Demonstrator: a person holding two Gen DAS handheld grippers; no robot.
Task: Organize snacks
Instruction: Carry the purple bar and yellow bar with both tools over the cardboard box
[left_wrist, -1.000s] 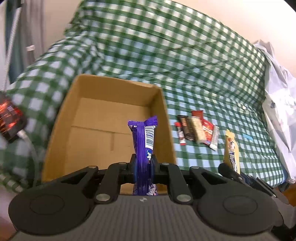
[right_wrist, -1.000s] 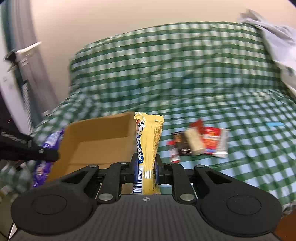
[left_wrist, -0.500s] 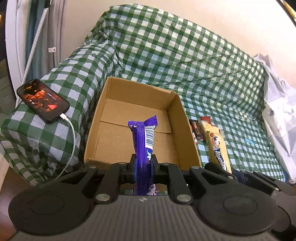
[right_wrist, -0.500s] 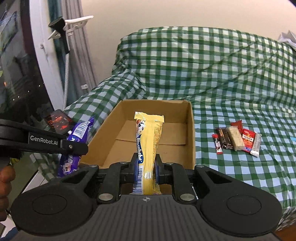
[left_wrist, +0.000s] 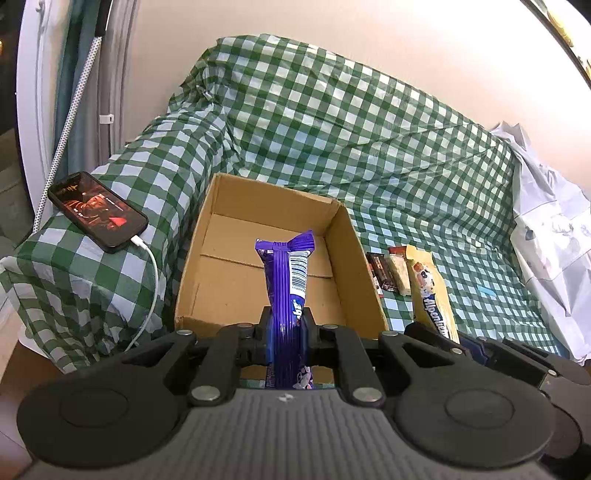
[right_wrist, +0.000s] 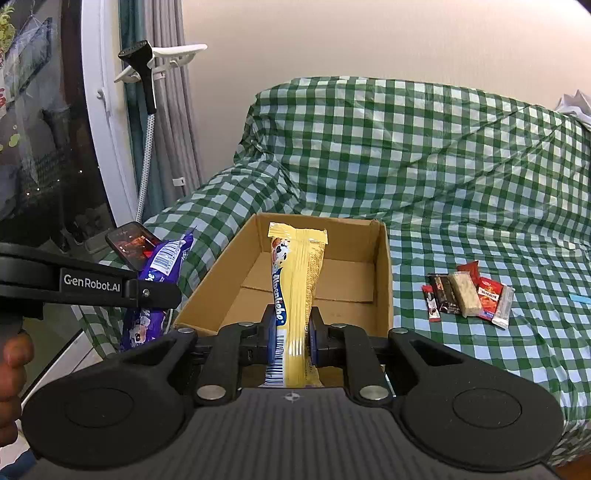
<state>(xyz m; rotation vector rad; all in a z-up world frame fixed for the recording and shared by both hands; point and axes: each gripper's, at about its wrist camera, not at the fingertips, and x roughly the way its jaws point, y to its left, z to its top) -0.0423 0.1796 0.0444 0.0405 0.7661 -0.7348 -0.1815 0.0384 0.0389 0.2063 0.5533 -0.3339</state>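
Green-checked cover (right_wrist: 443, 155), cream wall (right_wrist: 332, 37)

We see a sofa (right_wrist: 461, 155) under a green checked cover; on its seat sit an open cardboard box (right_wrist: 382, 266) and a row of small snacks (right_wrist: 467, 293), a phone (left_wrist: 98, 210) on its armrest.

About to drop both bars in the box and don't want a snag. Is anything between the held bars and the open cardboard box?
Nothing visible. The cardboard box is open-topped and looks empty, directly ahead of the purple bar and yellow bar.
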